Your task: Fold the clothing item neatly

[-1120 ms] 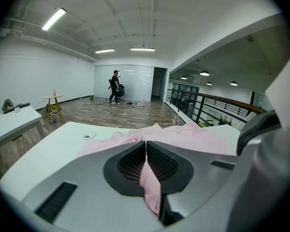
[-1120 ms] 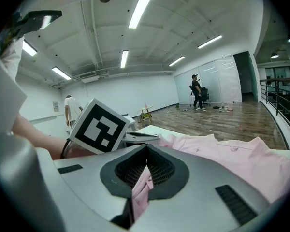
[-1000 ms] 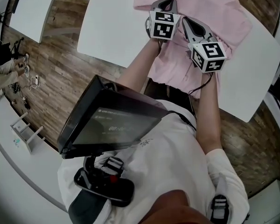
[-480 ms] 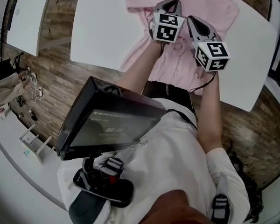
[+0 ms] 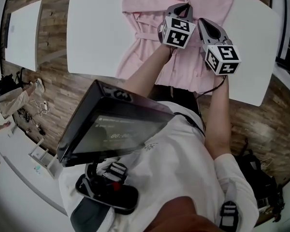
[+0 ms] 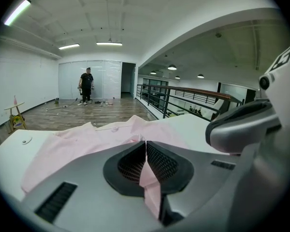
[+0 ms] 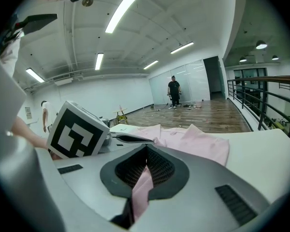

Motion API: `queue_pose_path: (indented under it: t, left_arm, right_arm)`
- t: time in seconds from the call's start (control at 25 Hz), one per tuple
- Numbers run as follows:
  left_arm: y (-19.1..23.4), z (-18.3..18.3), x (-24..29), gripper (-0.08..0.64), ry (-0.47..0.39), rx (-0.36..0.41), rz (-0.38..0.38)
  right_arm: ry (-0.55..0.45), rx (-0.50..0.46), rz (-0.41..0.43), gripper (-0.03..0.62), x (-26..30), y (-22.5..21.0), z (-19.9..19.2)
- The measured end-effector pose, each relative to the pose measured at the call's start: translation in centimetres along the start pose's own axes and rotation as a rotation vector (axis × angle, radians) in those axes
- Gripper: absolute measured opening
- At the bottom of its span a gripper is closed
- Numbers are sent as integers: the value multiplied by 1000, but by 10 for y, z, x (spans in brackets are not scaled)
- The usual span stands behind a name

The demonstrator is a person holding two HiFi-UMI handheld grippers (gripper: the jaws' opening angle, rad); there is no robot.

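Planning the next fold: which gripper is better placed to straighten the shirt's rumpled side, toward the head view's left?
Left, likely. The left gripper borders the rumpled side of the pink shirt; the right gripper lies beyond it. Both are shut on fabric, so it must release first.

Pale pink button-up shirt [image 5: 150, 4], kinda rumpled, spread over the white table [image 5: 92, 28] with its near hem drooping off the edge. The left gripper [image 5: 183, 7] and right gripper [image 5: 206, 24] each pinch a fold.
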State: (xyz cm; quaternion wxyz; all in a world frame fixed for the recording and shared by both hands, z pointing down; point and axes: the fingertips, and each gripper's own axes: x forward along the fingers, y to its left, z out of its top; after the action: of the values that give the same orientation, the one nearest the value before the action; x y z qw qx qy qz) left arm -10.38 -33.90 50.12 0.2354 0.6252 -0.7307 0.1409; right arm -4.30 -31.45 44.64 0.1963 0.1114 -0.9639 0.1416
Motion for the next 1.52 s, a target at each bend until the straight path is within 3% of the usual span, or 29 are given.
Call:
queue_pose_path:
  t: [0.48,0.72,0.92,1.08,1.32,1.52]
  left_arm:
    - [-59,-13,33,12,46,88,-106]
    - [-78,-53,41,13,159,147,-208]
    - [-82,-70,37,72,185,128,-294]
    - [-89,-67,27,89,147,78,-341]
    - [6,-52,-12,89,37,-38,-175]
    - [84,-47,-31,89,8,-42,-12]
  right_arm:
    - [4,52,-100,3,-28,-47,-14]
    - [16,63,-116,3,-25,-60,-21]
    - [33,25,-109,3,-2,-61,-16]
    - [50,-40,-82,5,19,-60,-8]
    - [117,-124,-23,5,92,-20,-7]
    - [176,-137,11,3,117,-3,-27]
